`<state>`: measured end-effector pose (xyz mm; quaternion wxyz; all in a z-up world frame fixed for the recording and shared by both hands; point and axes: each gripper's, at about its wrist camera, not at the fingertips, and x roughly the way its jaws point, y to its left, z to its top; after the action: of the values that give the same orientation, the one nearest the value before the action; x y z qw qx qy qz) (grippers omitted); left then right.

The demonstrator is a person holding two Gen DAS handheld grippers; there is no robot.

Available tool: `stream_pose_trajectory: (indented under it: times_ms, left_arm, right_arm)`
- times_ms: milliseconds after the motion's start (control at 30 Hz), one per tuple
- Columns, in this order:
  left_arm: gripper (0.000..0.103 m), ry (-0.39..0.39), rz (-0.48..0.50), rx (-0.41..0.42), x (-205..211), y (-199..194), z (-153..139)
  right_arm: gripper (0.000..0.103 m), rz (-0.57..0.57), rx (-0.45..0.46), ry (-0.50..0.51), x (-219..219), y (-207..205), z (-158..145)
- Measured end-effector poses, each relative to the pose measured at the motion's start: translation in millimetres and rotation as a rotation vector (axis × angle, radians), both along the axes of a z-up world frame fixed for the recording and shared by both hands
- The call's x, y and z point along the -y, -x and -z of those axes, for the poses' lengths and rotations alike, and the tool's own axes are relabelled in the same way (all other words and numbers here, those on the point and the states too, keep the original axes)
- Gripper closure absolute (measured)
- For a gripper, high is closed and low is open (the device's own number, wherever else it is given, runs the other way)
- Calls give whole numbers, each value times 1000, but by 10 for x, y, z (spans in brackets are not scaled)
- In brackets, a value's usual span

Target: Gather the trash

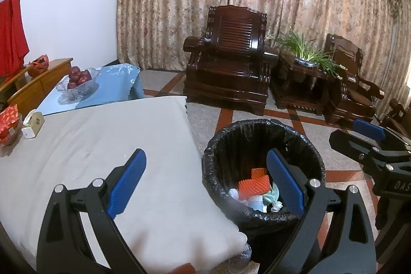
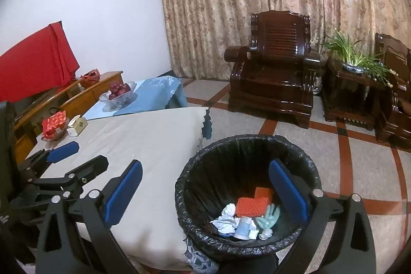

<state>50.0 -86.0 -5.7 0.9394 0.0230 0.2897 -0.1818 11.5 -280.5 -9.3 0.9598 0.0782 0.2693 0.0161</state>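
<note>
A bin lined with a black bag (image 1: 259,130) (image 2: 244,145) stands on the floor by the corner of the white-clothed table (image 1: 102,145) (image 2: 143,140). Inside lie orange foam pieces (image 1: 253,185) (image 2: 254,204), crumpled tissues (image 2: 226,218), a pale paper cup (image 2: 242,227) and a green glove (image 2: 268,216). My left gripper (image 1: 206,184) is open and empty, straddling the table corner and bin rim. My right gripper (image 2: 205,194) is open and empty above the bin. The right gripper also shows at the right of the left wrist view (image 1: 370,143), and the left gripper at the left of the right wrist view (image 2: 72,158).
A red packet (image 2: 54,125) and a small white box (image 2: 77,125) lie at the table's far left. A glass bowl of red fruit (image 1: 78,82) stands on a blue cloth. Dark wooden armchairs (image 1: 228,68) and a potted plant (image 1: 305,55) stand by the curtain.
</note>
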Motion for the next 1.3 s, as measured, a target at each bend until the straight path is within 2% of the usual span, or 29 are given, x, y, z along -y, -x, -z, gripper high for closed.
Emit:
stream_pose_trajectory:
  times_ms: [1300]
  left_arm:
    - [8,6,-10,7,-75,46,-54]
  right_arm:
    - [6,-8,1,10,-75,13,-27]
